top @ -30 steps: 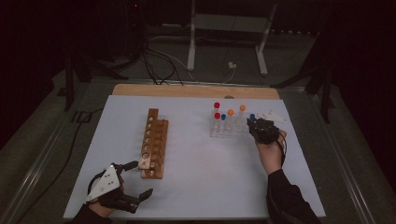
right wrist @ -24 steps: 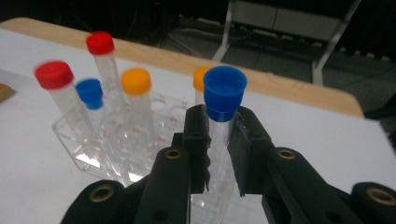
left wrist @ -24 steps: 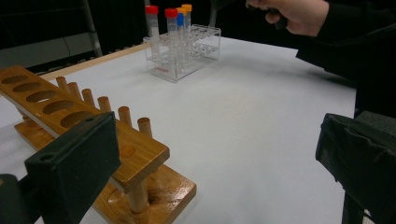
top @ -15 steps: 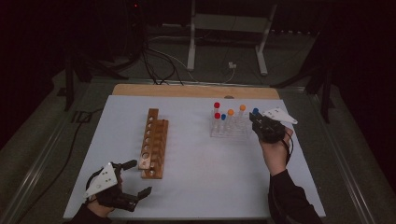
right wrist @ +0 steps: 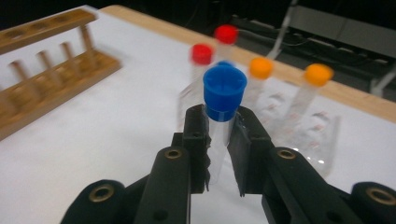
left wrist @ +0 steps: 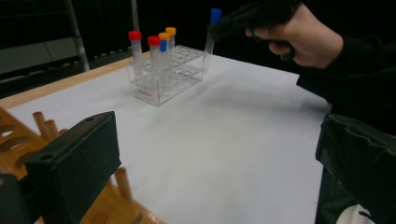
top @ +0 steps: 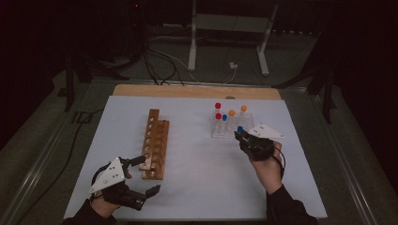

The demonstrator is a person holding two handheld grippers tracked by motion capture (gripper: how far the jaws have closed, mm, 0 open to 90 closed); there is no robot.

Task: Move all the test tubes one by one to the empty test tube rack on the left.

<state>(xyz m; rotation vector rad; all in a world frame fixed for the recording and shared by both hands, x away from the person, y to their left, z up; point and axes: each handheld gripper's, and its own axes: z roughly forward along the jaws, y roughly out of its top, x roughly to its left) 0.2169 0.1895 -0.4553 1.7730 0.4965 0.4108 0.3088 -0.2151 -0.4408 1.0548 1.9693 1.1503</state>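
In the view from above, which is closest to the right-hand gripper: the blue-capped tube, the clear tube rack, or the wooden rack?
1. Blue-capped tube: held in the right gripper.
2. Clear rack: just beyond it.
3. Wooden rack: far across, near the left gripper.

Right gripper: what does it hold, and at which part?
The right gripper holds a blue-capped tube, clamped on its clear body just below the cap.

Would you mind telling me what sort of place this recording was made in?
Probably a lab-style recording bench in a darkened room: capped sample tubes stand in a clear tube rack, a wooden tube rack lies on the white-covered table, and cables and a metal stand sit on the floor behind.
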